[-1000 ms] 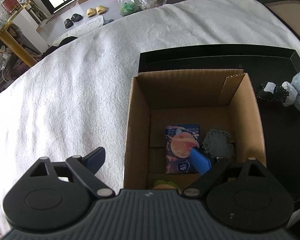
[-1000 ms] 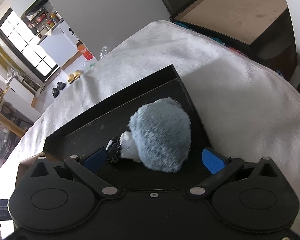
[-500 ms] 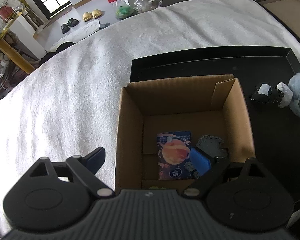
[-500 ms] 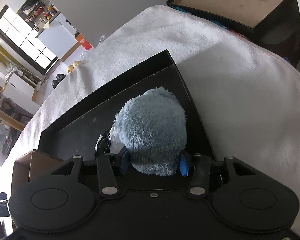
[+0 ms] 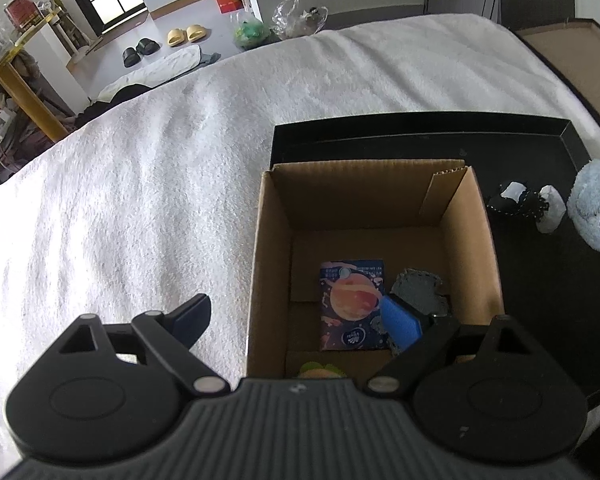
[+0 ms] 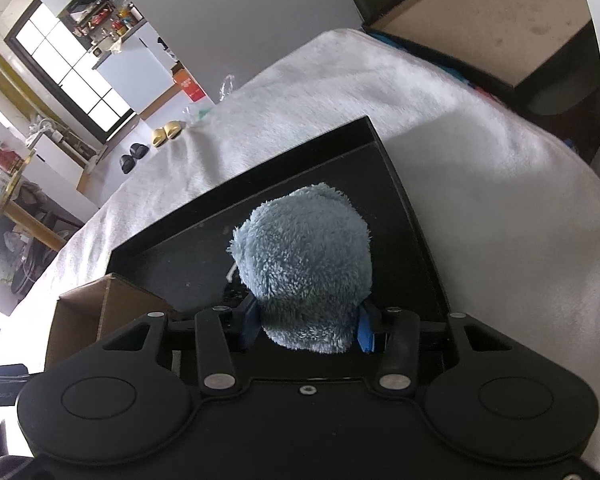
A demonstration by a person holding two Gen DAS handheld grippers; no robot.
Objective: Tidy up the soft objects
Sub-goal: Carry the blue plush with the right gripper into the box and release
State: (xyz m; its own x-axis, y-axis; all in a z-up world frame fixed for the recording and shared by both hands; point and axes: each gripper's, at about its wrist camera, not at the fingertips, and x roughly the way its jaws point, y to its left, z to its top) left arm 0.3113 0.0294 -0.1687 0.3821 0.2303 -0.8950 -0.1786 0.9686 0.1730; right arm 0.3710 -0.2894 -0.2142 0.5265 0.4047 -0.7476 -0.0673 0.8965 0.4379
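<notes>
Fluffy pale-blue plush ball (image 6: 304,268) is clamped between the right gripper (image 6: 306,326) pads, over the black tray (image 6: 400,200). Left gripper (image 5: 296,320) is spread wide, empty, above the open cardboard box (image 5: 272,240). Planet-print packet (image 5: 352,304) lies inside; its writing is unreadable.

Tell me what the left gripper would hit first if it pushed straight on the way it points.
Probably the cardboard box: the left gripper straddles its left wall, one finger outside over the white blanket, the other inside above the planet-print packet. That wall likely comes first; depth is unclear.
</notes>
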